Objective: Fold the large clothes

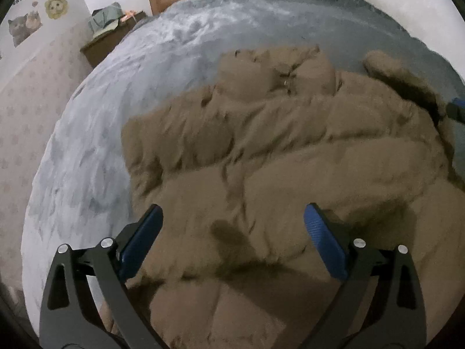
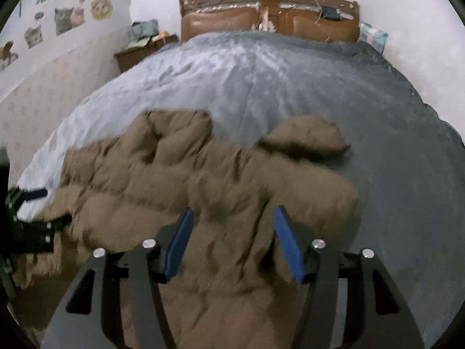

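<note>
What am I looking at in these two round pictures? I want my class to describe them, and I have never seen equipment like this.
No robot here: a person holds a hand-held gripper in each hand, each with a wide-angle camera looking along its two blue-padded black fingers.

One picture comes from the left gripper, the other from the right gripper; in the second, the left one also shows at the left edge.

Both look down on a puffy quilted brown coat spread on a bed with a grey-blue blanket and a brown wooden headboard.

Both sets of jaws stand open above the coat, and nothing is held.
</note>
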Available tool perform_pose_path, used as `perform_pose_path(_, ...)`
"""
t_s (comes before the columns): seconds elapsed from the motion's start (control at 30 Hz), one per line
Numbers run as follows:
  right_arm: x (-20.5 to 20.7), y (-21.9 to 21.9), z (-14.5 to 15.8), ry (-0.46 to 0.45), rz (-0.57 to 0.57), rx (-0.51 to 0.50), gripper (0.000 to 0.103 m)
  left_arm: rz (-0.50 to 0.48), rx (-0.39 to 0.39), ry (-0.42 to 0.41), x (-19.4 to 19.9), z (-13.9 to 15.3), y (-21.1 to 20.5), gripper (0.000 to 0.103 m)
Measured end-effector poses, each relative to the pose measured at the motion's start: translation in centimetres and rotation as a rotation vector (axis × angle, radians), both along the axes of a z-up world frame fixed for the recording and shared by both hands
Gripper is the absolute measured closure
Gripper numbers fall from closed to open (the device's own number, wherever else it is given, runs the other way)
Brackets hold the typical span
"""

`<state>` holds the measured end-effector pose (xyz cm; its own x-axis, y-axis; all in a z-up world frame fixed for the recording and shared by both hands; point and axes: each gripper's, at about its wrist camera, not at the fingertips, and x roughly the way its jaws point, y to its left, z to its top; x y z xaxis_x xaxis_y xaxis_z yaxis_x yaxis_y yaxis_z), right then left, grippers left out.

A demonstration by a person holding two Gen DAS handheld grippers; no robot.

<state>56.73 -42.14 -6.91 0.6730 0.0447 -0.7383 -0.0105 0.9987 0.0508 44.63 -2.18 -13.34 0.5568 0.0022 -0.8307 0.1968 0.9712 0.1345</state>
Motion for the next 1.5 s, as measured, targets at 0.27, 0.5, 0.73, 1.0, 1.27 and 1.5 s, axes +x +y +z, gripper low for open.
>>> perform_pose_path(0.27, 6.5, -2.7, -0.5, 0.107, -0.046, -0.010, 0.041, 0.040, -0.007, 0.096, 5.3, -2.5, 0.4, 0.006)
perform_pose_path(0.5, 10.5, -1.0, -3.7, 0.180, -0.032, -0.155, 0.092, 0.019, 0.075, 0.062, 5.8, -1.7, -0.2, 0.006)
perform_pose_path(0.73, 3.7, -2.9, 0.8, 0.034, -0.041, 0.039, 0.097, 0.046, 0.077, 0.043, 3.4, -0.5, 0.6, 0.006)
perform_pose_path(1.0, -4.9, 4.1, 0.9, 0.038, 0.185, 0.067, 0.097, 0.058, 0.041, -0.010, -0.8, 1.8, 1.4, 0.006)
perform_pose_path(1.27, -5.3, 7.3, -5.4, 0.179, 0.192, 0.060, 0.092, 0.070, 0.084, 0.045, -2.1, -0.9, 2.4, 0.006)
perform_pose_path(1.5, -5.7, 7.5, -0.6, 0.088, 0.205, 0.043, 0.054, 0.062, 0.100, 0.053, -0.5, -1.2, 1.9, 0.006)
